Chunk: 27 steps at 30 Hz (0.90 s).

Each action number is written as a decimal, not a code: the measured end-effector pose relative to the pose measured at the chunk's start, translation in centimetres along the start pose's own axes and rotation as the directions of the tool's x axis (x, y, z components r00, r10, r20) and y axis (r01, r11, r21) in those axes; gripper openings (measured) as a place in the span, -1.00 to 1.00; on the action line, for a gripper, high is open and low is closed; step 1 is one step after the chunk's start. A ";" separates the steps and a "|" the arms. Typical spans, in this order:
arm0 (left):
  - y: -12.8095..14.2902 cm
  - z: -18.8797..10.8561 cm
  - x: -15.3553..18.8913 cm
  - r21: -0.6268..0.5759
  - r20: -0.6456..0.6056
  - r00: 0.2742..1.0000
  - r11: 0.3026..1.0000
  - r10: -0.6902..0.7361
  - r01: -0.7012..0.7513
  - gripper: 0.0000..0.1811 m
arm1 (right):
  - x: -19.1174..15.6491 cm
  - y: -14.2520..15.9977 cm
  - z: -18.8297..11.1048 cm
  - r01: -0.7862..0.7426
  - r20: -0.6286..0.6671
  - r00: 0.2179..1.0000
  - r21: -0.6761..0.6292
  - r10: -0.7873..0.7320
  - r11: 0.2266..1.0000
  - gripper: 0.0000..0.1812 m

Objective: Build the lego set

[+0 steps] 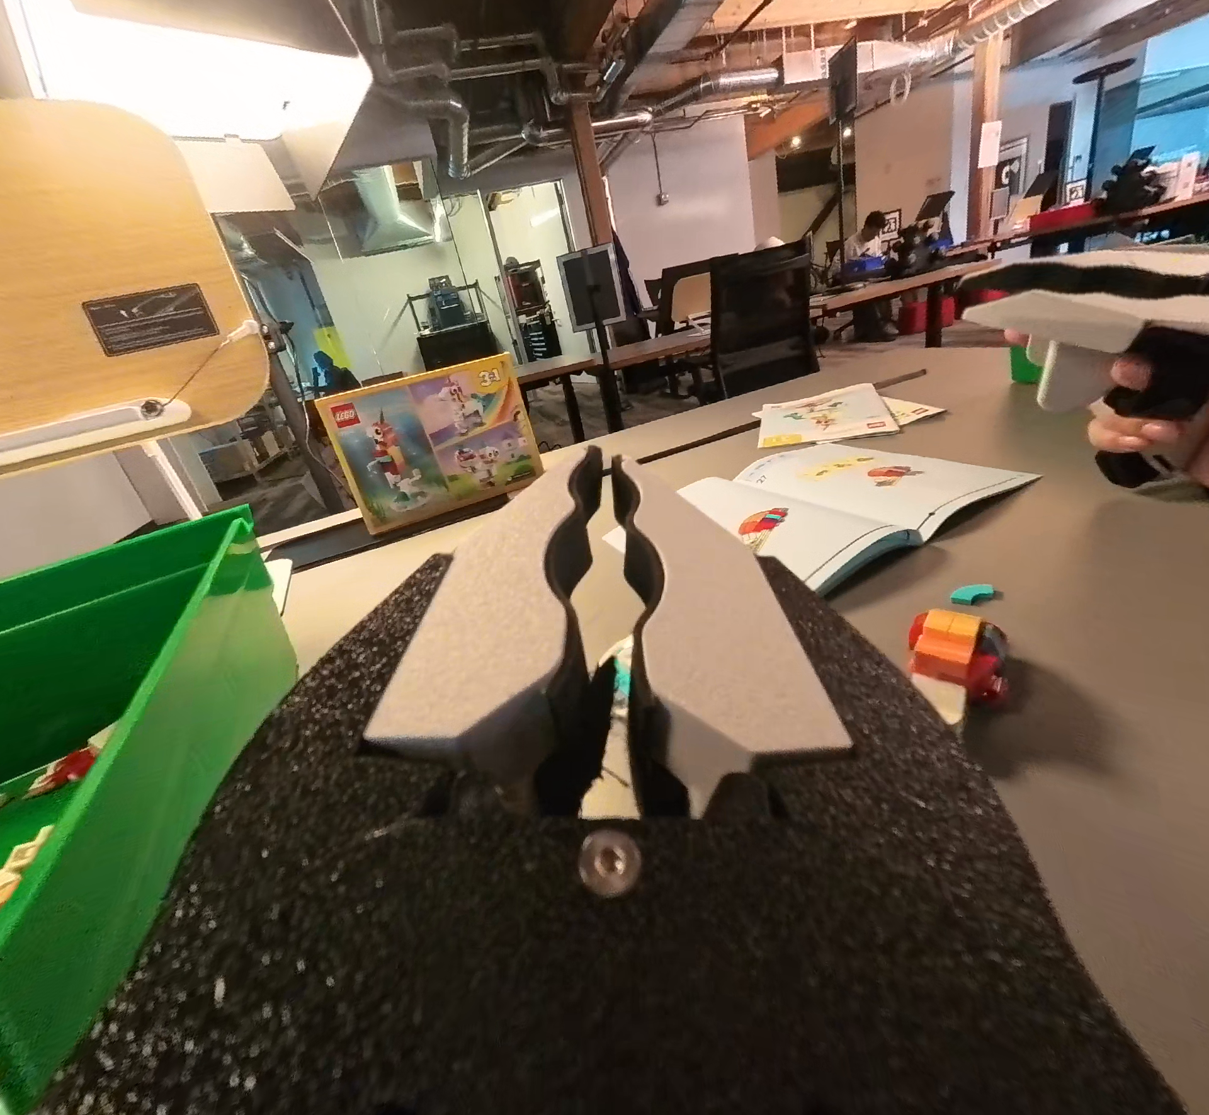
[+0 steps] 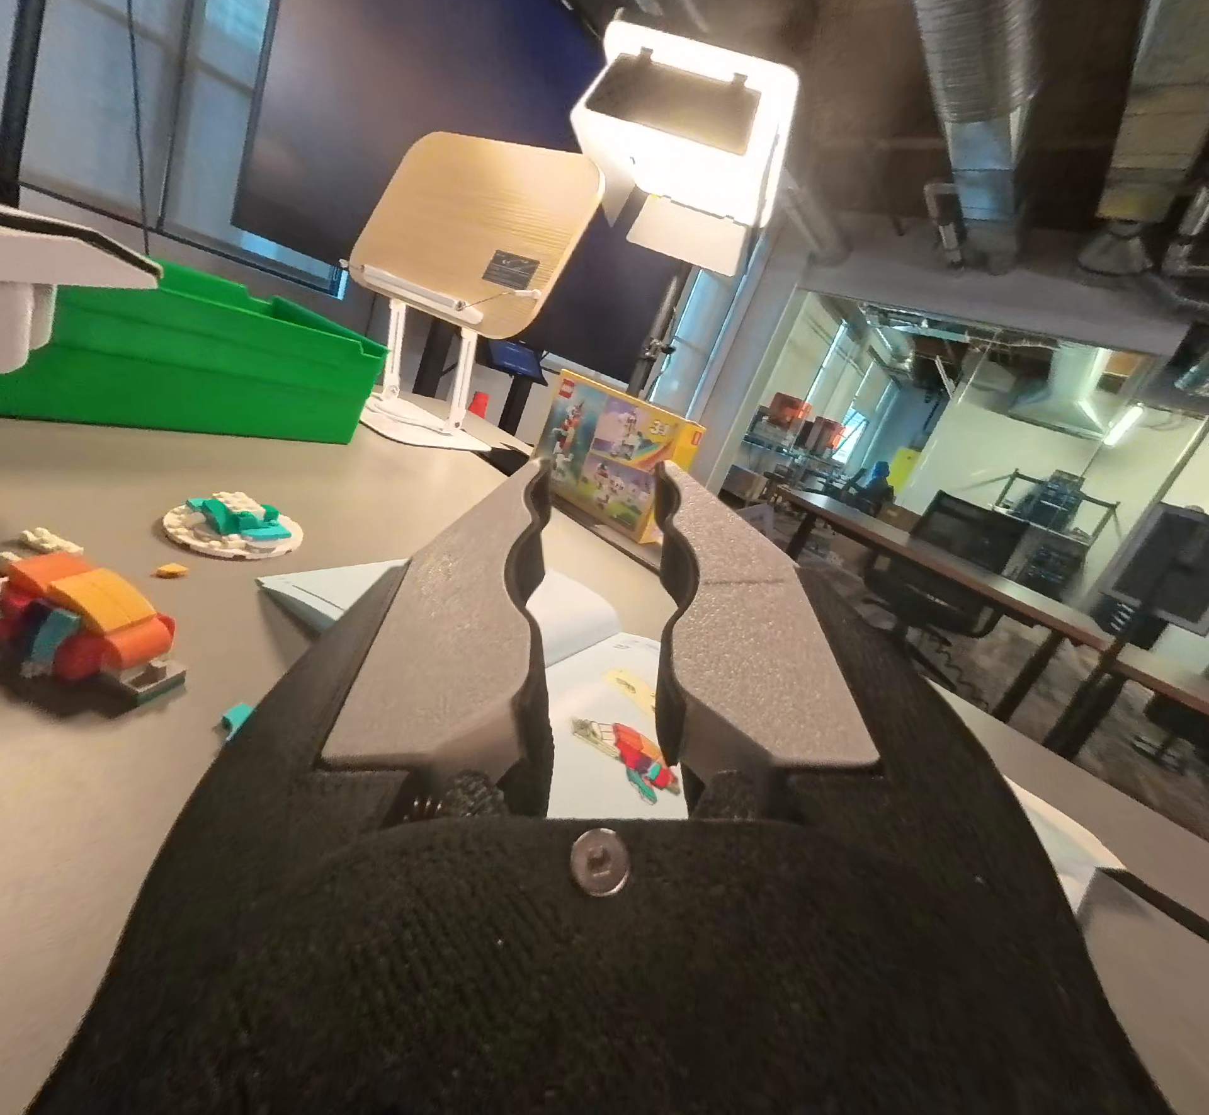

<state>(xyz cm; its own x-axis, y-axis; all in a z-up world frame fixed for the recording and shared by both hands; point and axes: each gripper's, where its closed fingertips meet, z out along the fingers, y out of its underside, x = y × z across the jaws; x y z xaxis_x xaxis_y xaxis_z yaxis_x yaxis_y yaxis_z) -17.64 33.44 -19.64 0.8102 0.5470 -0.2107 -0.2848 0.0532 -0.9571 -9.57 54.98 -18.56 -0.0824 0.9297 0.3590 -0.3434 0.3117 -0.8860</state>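
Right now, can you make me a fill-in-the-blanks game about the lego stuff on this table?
1. The big bin is ____.
2. The right gripper has its jaws ____.
3. The instruction booklet lies ____ on the table.
4. The round white plate carries ____ bricks.

Answers: green; open; open; teal

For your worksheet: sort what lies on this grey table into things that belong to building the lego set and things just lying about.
Belongs to the job:
- orange, red and teal half-built lego model
- round white lego base with teal pieces
- loose teal curved brick
- open instruction booklet
- green plastic parts bin

Lying about:
- yellow lego box
- wooden book stand
- bright studio lamp
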 end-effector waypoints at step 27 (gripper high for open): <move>8.9 -4.2 9.2 -0.648 -0.540 0.782 0.747 -0.312 -0.149 -0.86 | -1.4 1.9 1.2 0.117 0.039 0.993 -0.102 -0.114 0.988 -0.71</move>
<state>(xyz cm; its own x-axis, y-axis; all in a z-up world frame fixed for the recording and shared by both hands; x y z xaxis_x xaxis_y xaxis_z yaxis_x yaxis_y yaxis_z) -10.61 35.44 -30.90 0.9988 -0.0400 0.0269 -0.0015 -0.5827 -0.8127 -11.24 53.99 -20.40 -0.0788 0.8799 0.4686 -0.2538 0.4369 -0.8630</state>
